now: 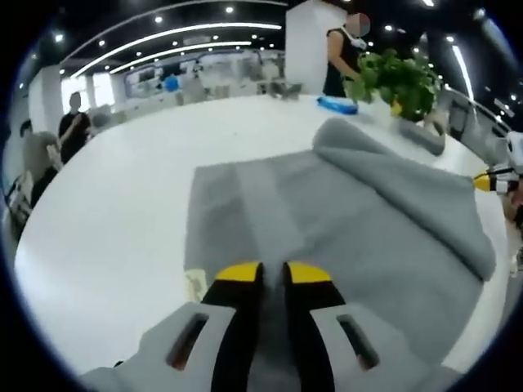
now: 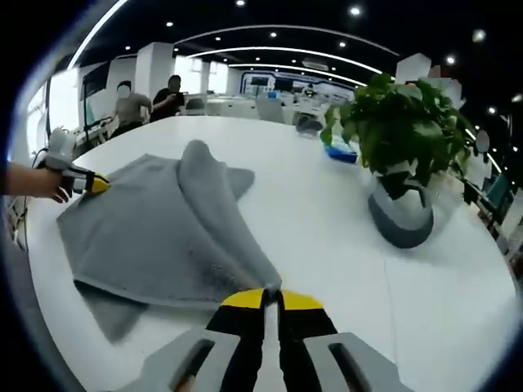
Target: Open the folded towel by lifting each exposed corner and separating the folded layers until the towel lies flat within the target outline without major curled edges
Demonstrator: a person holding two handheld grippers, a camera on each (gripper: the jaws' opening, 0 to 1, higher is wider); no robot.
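The right gripper (image 2: 271, 299) is pinching a corner of the towel (image 2: 155, 229); the left gripper (image 1: 274, 273) is pressing nearly closed on its edge. Ahead, one folded flap is lying diagonally, unopened.

no readable text or labels

Open-plan office or showroom hall is indicated: dark ceiling fitted with curved light strips (image 1: 176, 34) and spot lamps, white pillars (image 2: 153, 67), rows of desks and chairs (image 2: 270, 106) seen behind. A large white worktop (image 2: 327, 204) with potted plant (image 2: 400, 139); people standing (image 1: 75, 122) are seen.
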